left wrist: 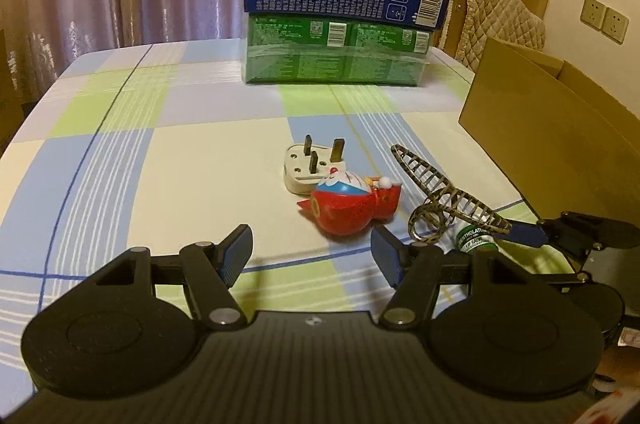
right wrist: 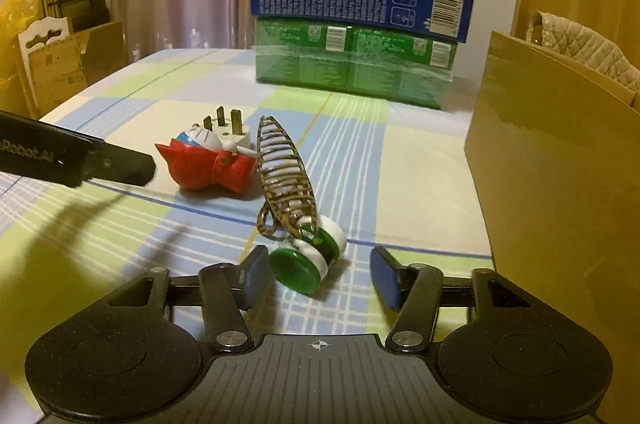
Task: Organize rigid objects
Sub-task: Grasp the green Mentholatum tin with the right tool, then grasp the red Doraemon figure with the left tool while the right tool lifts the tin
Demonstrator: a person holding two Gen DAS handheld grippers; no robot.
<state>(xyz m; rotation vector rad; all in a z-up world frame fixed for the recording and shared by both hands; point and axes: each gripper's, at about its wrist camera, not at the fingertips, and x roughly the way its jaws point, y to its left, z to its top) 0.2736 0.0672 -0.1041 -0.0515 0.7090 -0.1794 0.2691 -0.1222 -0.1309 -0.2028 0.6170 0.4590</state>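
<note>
Closing in on the green-capped lip balm tube (right wrist: 316, 260), the right tongs (right wrist: 318, 278) stand partly open with the tube between the pads, not yet pressed; nothing held. Tube lies low centre of the right wrist view, on the checked bench (right wrist: 400, 159), under the lower end of the wire hair clip (right wrist: 282, 167).

Left tongs (left wrist: 312, 256) partly open, empty, low in the left wrist view, just short of the red figurine (left wrist: 348, 212).

Judgement: square the pads across the tube's barrel, keep clear of the clip's wires so it is not dragged along, then lift toward the cardboard box (right wrist: 552, 159) at right.

Count: one tube, one clip, one figurine, one white plug adapter (left wrist: 308, 167), one cardboard box, three stacked cartons (right wrist: 356, 35) at top centre.
</note>
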